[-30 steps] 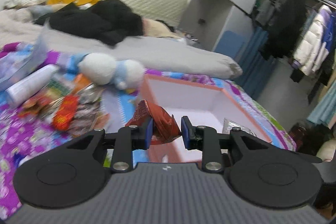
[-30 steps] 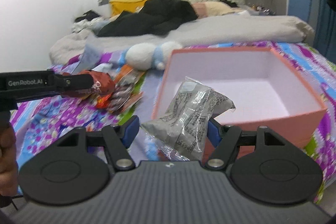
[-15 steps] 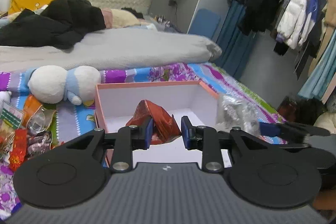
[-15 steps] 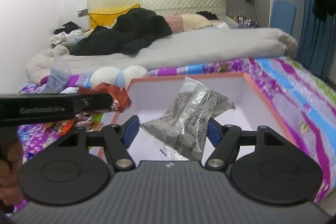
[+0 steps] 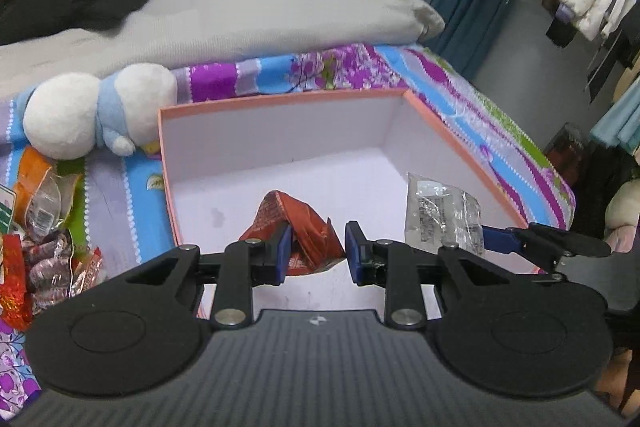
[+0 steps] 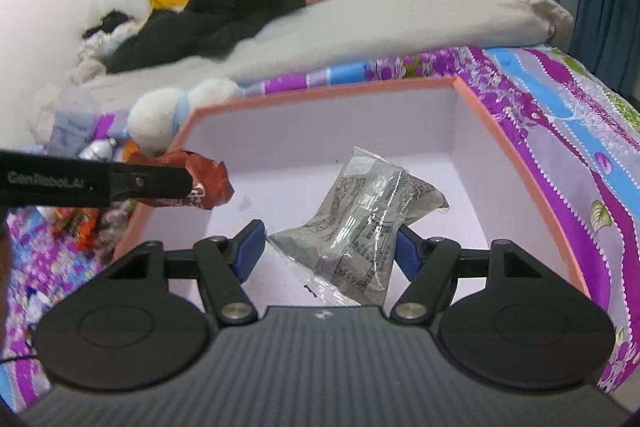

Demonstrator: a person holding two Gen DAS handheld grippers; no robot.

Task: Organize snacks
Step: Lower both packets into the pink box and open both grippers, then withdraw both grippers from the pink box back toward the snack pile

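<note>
Holding a crinkly red snack packet (image 5: 298, 223) tight in its jaws, the left gripper (image 5: 316, 251) hangs over the open pink cardboard box (image 5: 280, 101) on the bed. Beside it, the right gripper (image 6: 330, 247) squeezes a clear see-through snack bag (image 6: 368, 215) above the same box, maybe brushing its white floor

Salmon-pink cardboard box (image 5: 280, 101) with white inside; crinkled red foil snack packet (image 5: 298, 223); clear printed plastic snack bag (image 6: 372, 211); purple-blue floral bed sheet (image 5: 340, 67); white-and-blue plush toy (image 5: 96, 115)
</note>
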